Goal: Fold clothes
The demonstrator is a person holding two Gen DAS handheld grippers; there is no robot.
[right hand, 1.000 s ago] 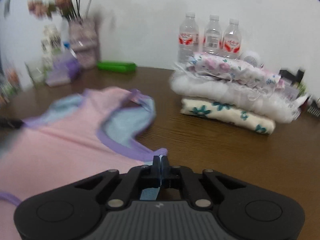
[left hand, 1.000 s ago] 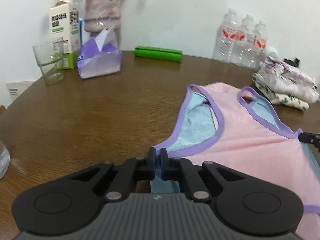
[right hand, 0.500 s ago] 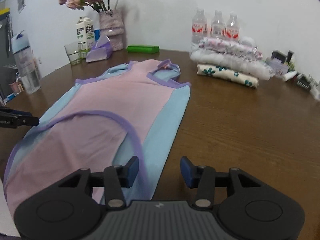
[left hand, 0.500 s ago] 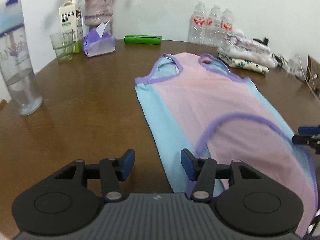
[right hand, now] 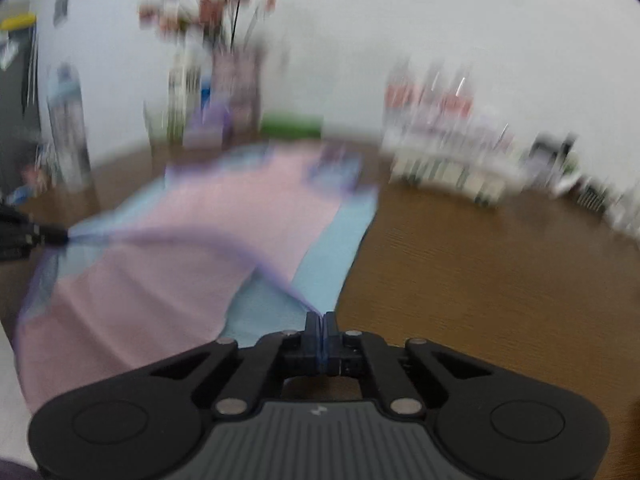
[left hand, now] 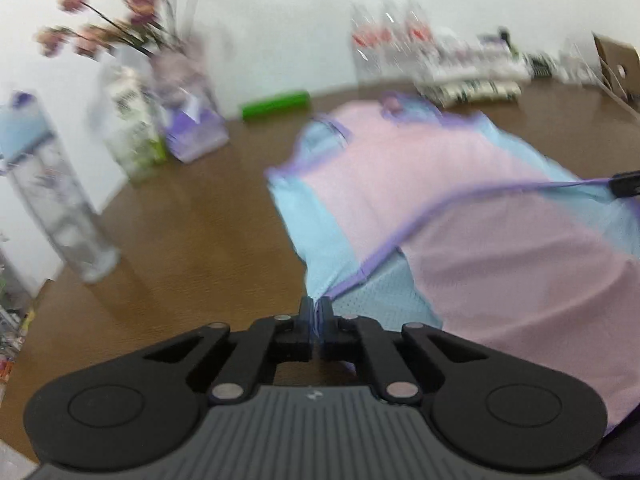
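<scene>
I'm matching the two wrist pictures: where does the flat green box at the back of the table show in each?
Left wrist: flat green box, upper middle, left of the pink and blue garment.
Right wrist: green box, upper middle, blurred, behind the garment.
Shared landmark: that garment.

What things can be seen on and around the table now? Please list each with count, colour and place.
Garment: one, pink, blue, purple trim; spread on table, near hem lifted.
Table: one, brown wood.
Folded clothes: one stack, white patterned; far right.
Water bottles: three, clear; by wall.
Green box: one; far edge.
Flower vase: one; far left.
Carton: one, white-green; left.
Tall bottle: one, clear, blue lid; left.
Left gripper: black, jaws shut on hem.
Right gripper: black, jaws shut on hem.
</scene>
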